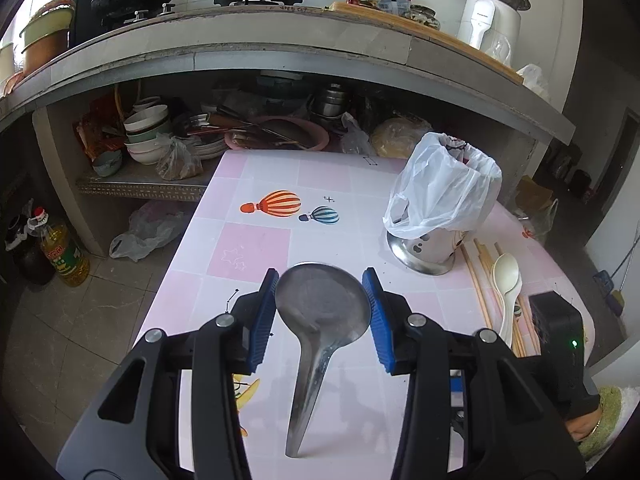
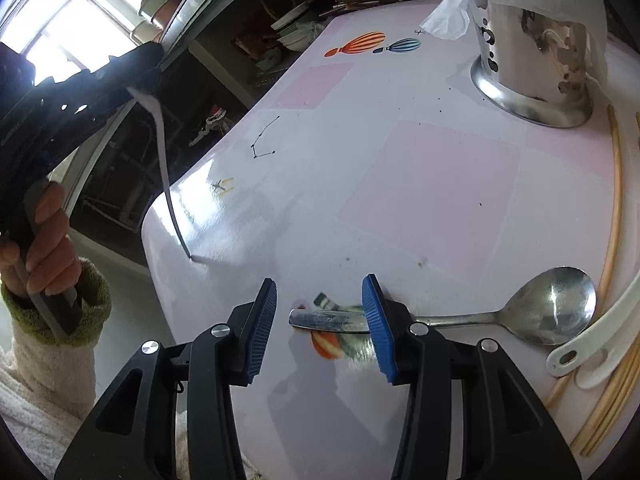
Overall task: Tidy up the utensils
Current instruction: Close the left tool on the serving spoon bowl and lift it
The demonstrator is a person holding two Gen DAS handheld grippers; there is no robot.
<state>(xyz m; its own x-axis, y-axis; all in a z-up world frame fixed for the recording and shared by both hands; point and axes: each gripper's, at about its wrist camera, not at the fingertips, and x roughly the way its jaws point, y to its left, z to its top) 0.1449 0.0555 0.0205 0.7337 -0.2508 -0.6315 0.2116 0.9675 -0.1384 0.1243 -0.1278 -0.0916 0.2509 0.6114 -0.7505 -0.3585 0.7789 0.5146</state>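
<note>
Utensils: you hold one steel spoon [image 1: 320, 316] by its bowl in your left gripper [image 1: 322, 316], handle tip touching the bench [image 1: 256, 240] near its front edge; a second steel spoon [image 2: 520, 316] lies flat near the front right edge.
Left gripper: clamped on the spoon bowl, pads pressing both sides.
Right gripper [image 2: 322, 320]: jaws apart, pads not pressing; the lying spoon's handle end sits between them, and the right pad covers part of the handle.
Step in hand: likely picking up the second spoon while the first waits to go into the holder.
Next move: you probably need to lower and square the pads across the thin handle before closing.
Holder [image 1: 434, 240]: steel cup toward the right edge, draped with a plastic bag [image 1: 440, 192] that may block its mouth.
Nearby: white plastic spoons [image 2: 592, 344] and chopsticks [image 2: 616, 208] lie just beside the spoon bowl, easy to nudge.
</note>
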